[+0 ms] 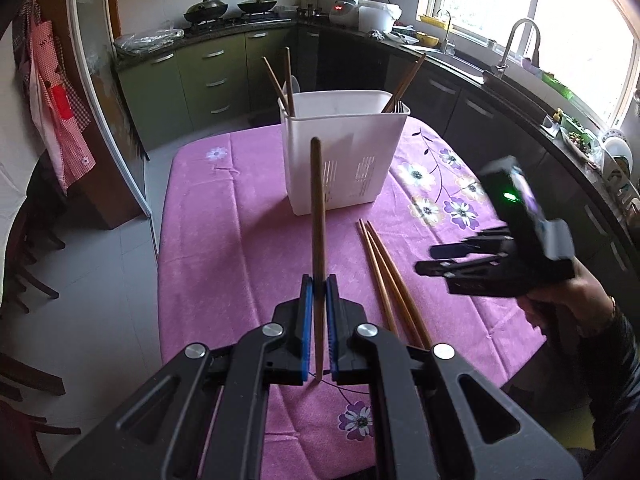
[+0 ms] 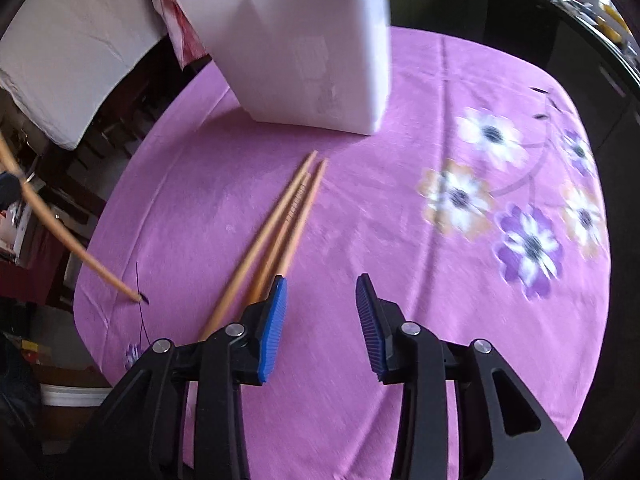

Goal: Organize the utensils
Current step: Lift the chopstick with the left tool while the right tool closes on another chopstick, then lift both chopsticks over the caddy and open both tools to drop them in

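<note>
Chopstick [image 1: 318, 216] pinched upright in left gripper [image 1: 319, 308], above pink tablecloth [image 1: 224, 220] | white utensil holder [image 1: 344, 152] stands beyond | three loose chopsticks [image 2: 280, 224] lie near holder | right gripper [image 2: 320, 320] spread wide, empty | advice: lift tip over rim, keep vertical, then release

Left gripper [image 1: 319, 292] clamps one chopstick [image 1: 317, 216] upright. White caddy [image 1: 344, 156] on pink cloth [image 1: 224, 216] holds more sticks. Three chopsticks [image 1: 390, 280] lie loose. Right gripper [image 1: 448, 258] hovers nearby, parted.
</note>
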Available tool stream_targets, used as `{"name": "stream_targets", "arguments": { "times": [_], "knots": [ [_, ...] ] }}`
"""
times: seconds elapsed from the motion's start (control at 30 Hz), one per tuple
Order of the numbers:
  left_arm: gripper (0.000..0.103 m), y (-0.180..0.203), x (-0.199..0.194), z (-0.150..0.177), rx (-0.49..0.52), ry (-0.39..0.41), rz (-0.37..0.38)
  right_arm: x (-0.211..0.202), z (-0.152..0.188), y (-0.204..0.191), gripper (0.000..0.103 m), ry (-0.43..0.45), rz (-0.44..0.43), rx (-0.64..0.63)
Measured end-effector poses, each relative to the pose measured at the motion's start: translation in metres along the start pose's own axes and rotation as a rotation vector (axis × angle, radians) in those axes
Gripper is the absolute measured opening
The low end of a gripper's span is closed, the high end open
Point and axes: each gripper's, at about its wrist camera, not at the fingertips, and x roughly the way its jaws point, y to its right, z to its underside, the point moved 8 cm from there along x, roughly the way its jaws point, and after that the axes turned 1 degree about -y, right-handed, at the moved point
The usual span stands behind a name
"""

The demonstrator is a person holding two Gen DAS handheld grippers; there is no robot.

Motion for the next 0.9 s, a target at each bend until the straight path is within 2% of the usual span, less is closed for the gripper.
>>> {"name": "stream_targets", "arguments": {
  "times": [0.23,0.33,0.63,0.73,0.8,0.9],
  "knots": [
    [0.006,-0.003,-0.003,0.002,0.009,0.008,0.02,0.025,-0.026,-0.012,0.027,-0.08,0.03,-0.004],
    [0.006,-0.005,-0.003,0.003,0.009,0.012,0.027,0.033,-0.032,-0.013,0.023,-0.101,0.088,-0.016],
    [0.006,-0.006,-0.005,0.004,0.017,0.018,0.037,0.048,-0.033,-0.025,0.022,-0.162,0.148,-0.044],
    [0.006,-0.004,-0.005,0.005,0.02,0.019,0.038,0.055,-0.034,-0.032,0.02,-0.155,0.164,-0.049],
    [0.006,-0.003,-0.005,0.005,0.022,0.019,0.036,0.058,-0.037,-0.036,0.011,-0.143,0.161,-0.055],
    [0.006,-0.003,-0.005,0.005,0.021,0.019,0.034,0.057,-0.038,-0.037,0.008,-0.125,0.152,-0.052]
  ]
}}
